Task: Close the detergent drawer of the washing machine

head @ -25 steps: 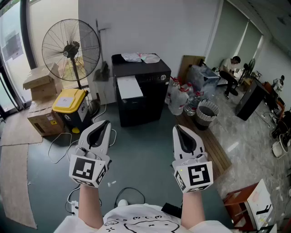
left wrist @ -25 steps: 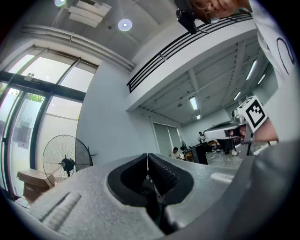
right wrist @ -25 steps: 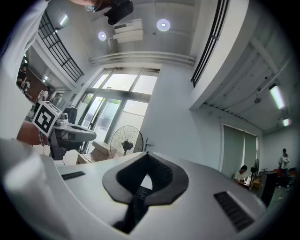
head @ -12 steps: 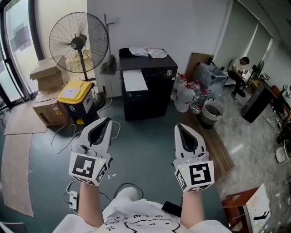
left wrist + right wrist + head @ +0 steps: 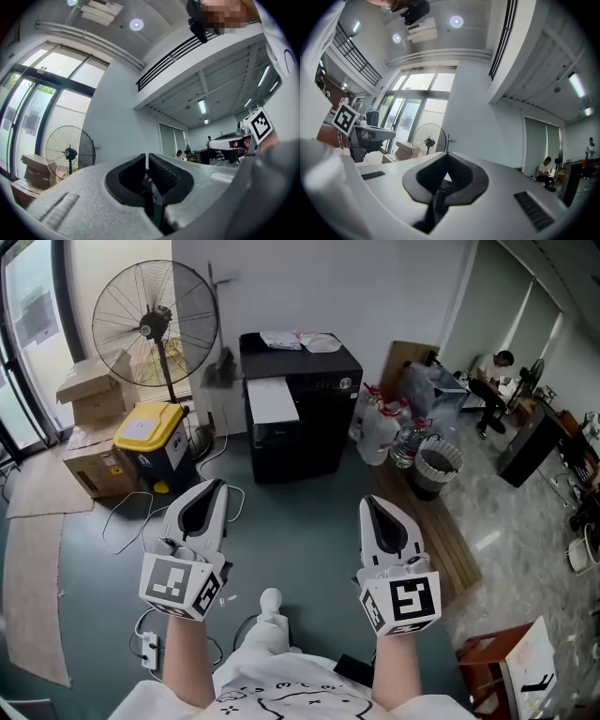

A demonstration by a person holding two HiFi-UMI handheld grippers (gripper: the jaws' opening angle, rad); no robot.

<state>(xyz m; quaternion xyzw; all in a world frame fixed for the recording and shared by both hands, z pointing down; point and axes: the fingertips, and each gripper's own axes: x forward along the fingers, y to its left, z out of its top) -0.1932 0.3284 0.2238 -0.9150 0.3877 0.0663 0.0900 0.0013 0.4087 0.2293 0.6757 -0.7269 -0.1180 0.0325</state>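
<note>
Twice over, found jaws pressed together on nothing: left gripper and right gripper, held side by side and well apart above grey-green floor. Found loose cables on that floor to the left. Farther off, met a yellow-lidded bin beside cardboard boxes. Beyond, against the white wall, made out the black washing machine, well apart from both grippers, with what looked like the detergent drawer, a white panel jutting from its upper left front. Noted a pedestal fan to its left and water bottles to its right.
</note>
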